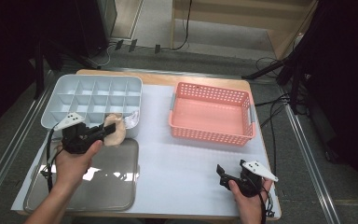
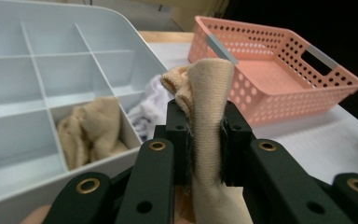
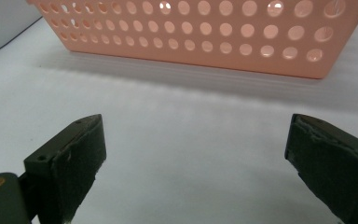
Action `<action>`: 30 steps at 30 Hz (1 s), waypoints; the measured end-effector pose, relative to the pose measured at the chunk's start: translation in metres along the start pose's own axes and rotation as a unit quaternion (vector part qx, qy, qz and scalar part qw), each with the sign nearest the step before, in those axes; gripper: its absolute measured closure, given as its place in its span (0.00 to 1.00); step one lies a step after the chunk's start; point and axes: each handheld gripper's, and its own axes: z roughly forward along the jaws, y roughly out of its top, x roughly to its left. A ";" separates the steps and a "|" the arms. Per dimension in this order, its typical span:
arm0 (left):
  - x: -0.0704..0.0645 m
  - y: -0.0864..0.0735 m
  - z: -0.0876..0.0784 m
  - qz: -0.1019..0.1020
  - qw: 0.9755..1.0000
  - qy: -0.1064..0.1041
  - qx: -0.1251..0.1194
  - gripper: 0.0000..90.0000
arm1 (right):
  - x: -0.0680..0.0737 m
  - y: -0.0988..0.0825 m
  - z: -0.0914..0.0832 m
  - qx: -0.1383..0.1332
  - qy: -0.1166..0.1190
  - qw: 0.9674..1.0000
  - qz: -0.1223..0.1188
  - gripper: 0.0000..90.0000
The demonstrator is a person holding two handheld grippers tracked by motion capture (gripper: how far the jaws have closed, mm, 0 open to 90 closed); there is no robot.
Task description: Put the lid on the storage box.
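Now carrying: beige sock clamped between left gripper pads at left of centre, just beside divided tray; right gripper jaws wide apart, idle lower right; next, probably a drop into a free compartment or pink basket.

I work in a lab-like recording bay: black stands, floor cables (loose everywhere), floor rails.

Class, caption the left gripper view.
Left gripper shut on a beige sock beside the divided tray.
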 end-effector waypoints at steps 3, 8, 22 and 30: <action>0.006 0.007 -0.004 0.003 1.000 0.013 -0.009 0.87 | 0.000 0.000 0.000 0.002 0.000 1.000 0.000 0.07; 0.019 0.020 -0.009 0.011 0.999 0.046 -0.024 0.87 | 0.000 0.000 0.000 0.001 0.001 1.000 0.000 0.07; 0.061 0.029 0.004 -0.005 0.993 0.112 -0.040 0.87 | 0.000 0.000 0.001 0.003 0.001 1.000 0.002 0.08; 0.086 0.016 0.028 -0.028 0.990 0.135 0.001 0.87 | 0.000 0.000 0.001 0.003 0.001 1.000 0.003 0.08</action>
